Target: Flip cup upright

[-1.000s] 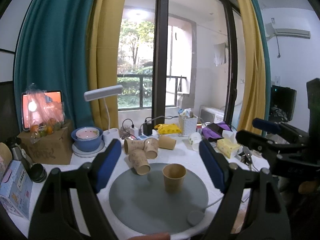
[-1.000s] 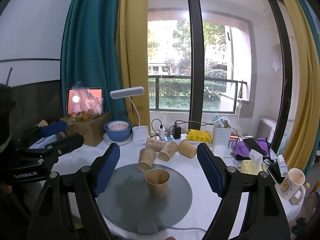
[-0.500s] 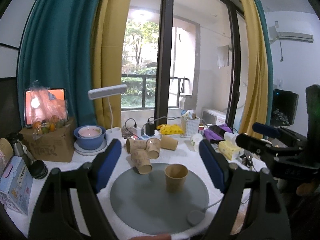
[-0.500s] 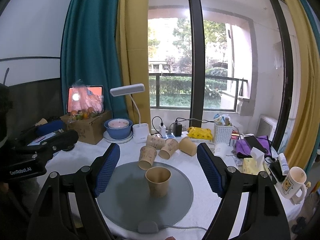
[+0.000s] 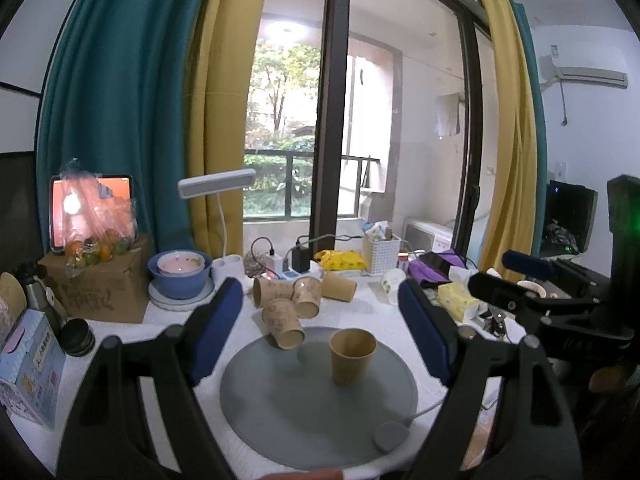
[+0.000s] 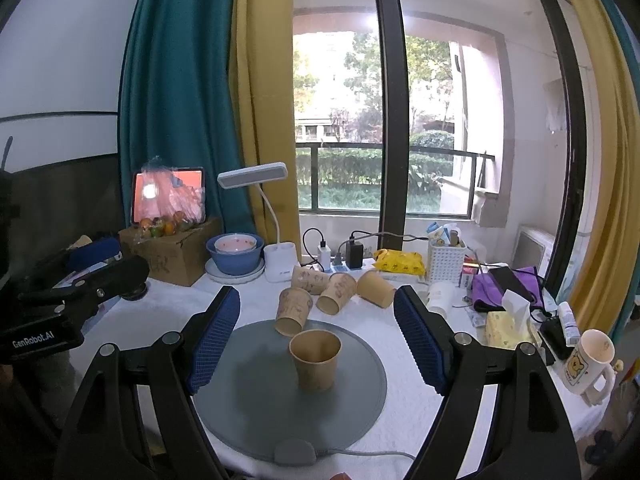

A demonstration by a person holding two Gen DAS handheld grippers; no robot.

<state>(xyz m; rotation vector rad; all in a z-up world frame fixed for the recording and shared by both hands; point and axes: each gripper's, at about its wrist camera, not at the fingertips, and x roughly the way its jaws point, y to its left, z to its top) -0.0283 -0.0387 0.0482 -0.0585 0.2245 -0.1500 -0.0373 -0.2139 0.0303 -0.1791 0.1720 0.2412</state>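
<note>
A brown paper cup (image 5: pixel 352 356) (image 6: pixel 315 360) stands upright, mouth up, on a round grey mat (image 5: pixel 280 408) (image 6: pixel 248 392). Several more paper cups (image 5: pixel 282 322) (image 6: pixel 294 311) lie on their sides behind it, at the mat's far edge. My left gripper (image 5: pixel 320 332) is open and empty, held back above the near side of the mat. My right gripper (image 6: pixel 316 334) is open and empty too, with the upright cup seen between its fingers but apart from them. Each gripper shows in the other's view, the right one (image 5: pixel 560 300) and the left one (image 6: pixel 60 304).
A white cloth covers the table (image 6: pixel 400 392). At the back stand a blue bowl on a plate (image 5: pixel 179 280), a white desk lamp (image 6: pixel 276 256), a cardboard box with fruit (image 5: pixel 98 280), chargers and a white basket (image 6: pixel 446 256). A mug (image 6: pixel 588 364) and tissues (image 6: pixel 506 326) sit right.
Both grippers have drifted slightly, so the scene shifts a little in both views. The cup stays upright on the mat. Both grippers stay open.
</note>
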